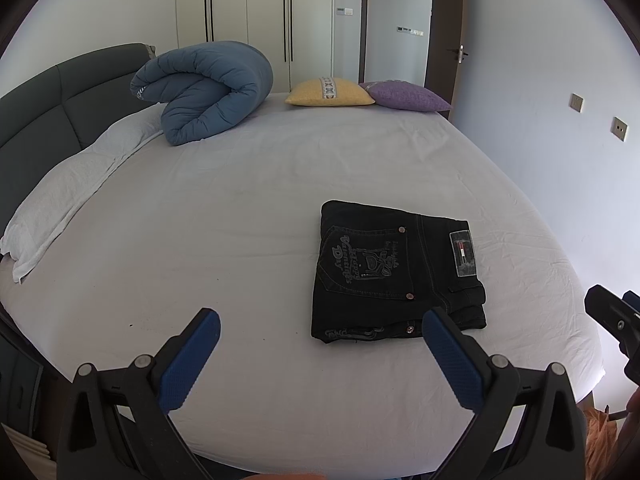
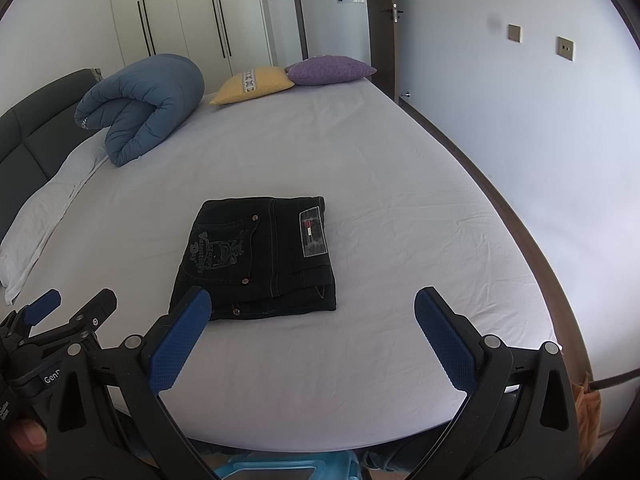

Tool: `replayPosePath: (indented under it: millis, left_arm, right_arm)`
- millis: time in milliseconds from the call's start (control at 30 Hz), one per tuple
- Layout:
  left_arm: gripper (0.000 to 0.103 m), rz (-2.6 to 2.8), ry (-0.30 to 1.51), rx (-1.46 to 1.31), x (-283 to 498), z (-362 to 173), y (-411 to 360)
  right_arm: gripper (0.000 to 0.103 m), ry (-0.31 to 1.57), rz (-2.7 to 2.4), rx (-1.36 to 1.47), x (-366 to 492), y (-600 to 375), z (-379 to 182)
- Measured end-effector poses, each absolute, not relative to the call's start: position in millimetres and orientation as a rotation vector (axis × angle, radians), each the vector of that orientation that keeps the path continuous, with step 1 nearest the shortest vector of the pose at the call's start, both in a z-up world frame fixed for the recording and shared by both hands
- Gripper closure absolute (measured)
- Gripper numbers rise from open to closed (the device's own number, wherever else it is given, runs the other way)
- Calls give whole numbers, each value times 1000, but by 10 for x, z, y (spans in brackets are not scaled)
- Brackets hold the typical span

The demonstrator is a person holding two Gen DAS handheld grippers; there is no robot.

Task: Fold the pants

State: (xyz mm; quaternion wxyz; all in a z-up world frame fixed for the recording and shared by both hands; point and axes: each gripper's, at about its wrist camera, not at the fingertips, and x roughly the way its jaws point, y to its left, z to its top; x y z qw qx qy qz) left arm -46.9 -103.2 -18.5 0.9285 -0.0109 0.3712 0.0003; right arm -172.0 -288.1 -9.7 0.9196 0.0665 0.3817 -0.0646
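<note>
Left wrist view
- Pants: we log the black pants (image 1: 394, 272) as a compact folded stack on the white sheet (image 1: 240, 216), back pocket and waist label up.
- Left gripper: our left gripper (image 1: 320, 330) hangs above the near edge of the bed, fingers spread wide, nothing between them.
- Bearing: the stack lies ahead and to the right; its near edge sits just beyond our right finger's tip.
- Right gripper: only a dark corner shows at the frame's right edge.
- Open room: bare sheet to the left and beyond; blue duvet roll (image 1: 204, 92) and two cushions well apart at the far side.

Right wrist view
- Pants: same stack (image 2: 260, 256), ahead and slightly left, its longer side running away from us toward the far edge of the bed.
- Right gripper: our right gripper (image 2: 312, 304) is spread and empty; its left finger overlaps the stack's near left corner in view.
- Nearer hand: we judge the two about equally close.
- Edges: bed frame (image 2: 500, 196) curves past on the right, broad sheet between.
- Stage: we judge the folding complete, or needing only a tidy.
</note>
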Motion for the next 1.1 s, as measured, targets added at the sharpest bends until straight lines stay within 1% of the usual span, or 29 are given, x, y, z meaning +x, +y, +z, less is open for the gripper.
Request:
replayPosePath:
  millis: [1100]
  left_arm:
    - [0, -12, 775, -12, -479, -267, -994]
  right_arm:
    - [0, 807, -122, 138, -1695, -2910, -195]
